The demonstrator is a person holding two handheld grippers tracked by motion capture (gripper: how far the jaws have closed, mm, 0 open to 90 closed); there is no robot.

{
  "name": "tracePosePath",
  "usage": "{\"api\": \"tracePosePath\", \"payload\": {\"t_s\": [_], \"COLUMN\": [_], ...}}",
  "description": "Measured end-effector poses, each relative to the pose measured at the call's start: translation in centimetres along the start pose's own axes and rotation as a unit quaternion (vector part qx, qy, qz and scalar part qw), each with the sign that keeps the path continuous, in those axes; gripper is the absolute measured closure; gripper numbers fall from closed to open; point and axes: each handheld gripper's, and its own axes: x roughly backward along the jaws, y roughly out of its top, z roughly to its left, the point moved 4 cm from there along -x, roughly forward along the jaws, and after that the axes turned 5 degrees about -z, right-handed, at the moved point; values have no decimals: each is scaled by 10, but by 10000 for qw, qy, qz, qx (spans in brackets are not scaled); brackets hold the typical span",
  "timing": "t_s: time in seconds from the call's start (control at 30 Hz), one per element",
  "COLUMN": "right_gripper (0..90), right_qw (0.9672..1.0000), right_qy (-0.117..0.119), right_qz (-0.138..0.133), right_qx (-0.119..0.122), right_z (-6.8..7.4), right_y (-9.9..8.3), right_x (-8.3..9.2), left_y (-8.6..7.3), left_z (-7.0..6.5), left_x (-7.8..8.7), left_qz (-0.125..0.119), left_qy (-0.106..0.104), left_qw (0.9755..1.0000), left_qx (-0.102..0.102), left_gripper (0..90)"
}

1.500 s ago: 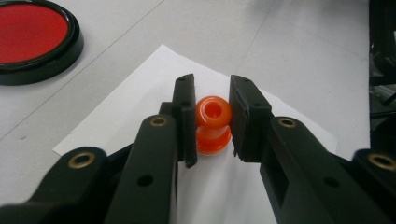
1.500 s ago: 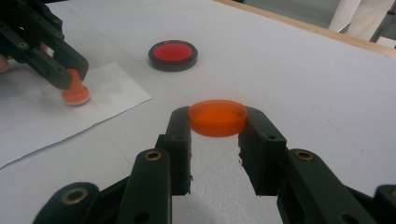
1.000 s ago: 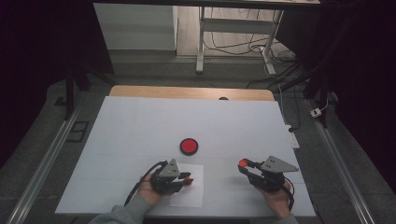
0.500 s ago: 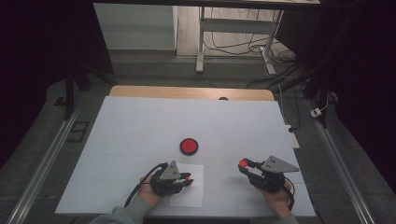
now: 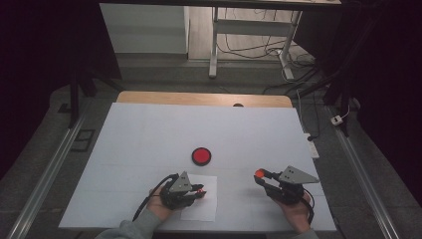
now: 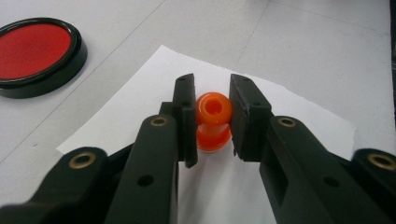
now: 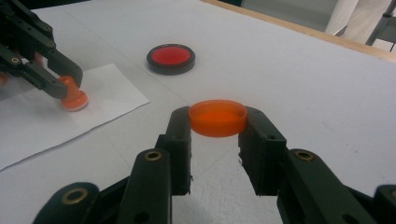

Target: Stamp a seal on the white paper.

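My left gripper (image 5: 200, 192) is shut on a small orange stamp (image 6: 213, 121), gripping its narrow waist. The stamp's (image 7: 74, 99) base rests on a white sheet of paper (image 5: 206, 209) near the table's front edge. A round red ink pad (image 5: 201, 156) in a black case lies just beyond the paper. To the right, my right gripper (image 5: 260, 175) is shut on a shallow orange cap (image 7: 217, 117), held a little above the white table with its hollow side up. In the right gripper view the left gripper (image 7: 65, 86) shows at far left.
A white sheet covers the table (image 5: 149, 134), with a wooden edge (image 5: 199, 97) at the far side. Beyond it stand a desk frame (image 5: 214, 45) and cables on the floor. Metal rails (image 5: 50, 169) run along both sides.
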Motion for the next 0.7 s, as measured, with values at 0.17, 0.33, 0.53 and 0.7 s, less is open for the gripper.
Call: {"api": "tracePosePath", "payload": {"t_s": [0.17,0.33,0.53,0.7], "right_gripper": [647,647,647,646], "right_qw": [10000,10000,10000,10000], "right_qy": [27,11,5,2], "right_qz": [-16,-14,-1,-11], "right_qx": [22,14,11,6], "right_z": [2,1,1,1], "right_y": [1,1,1,1], "right_x": [-1,-1,-1,-1], "left_y": [6,23,27,29], "left_z": [7,17,19,19], "left_x": [4,25,30,34], "left_qz": [-219,-927,-1046,-1045], "left_qy": [-73,-126,-251,-286], "left_qw": [9995,9936,9906,9902], "left_qx": [228,638,839,882], "left_gripper": [732,732,731,731]}}
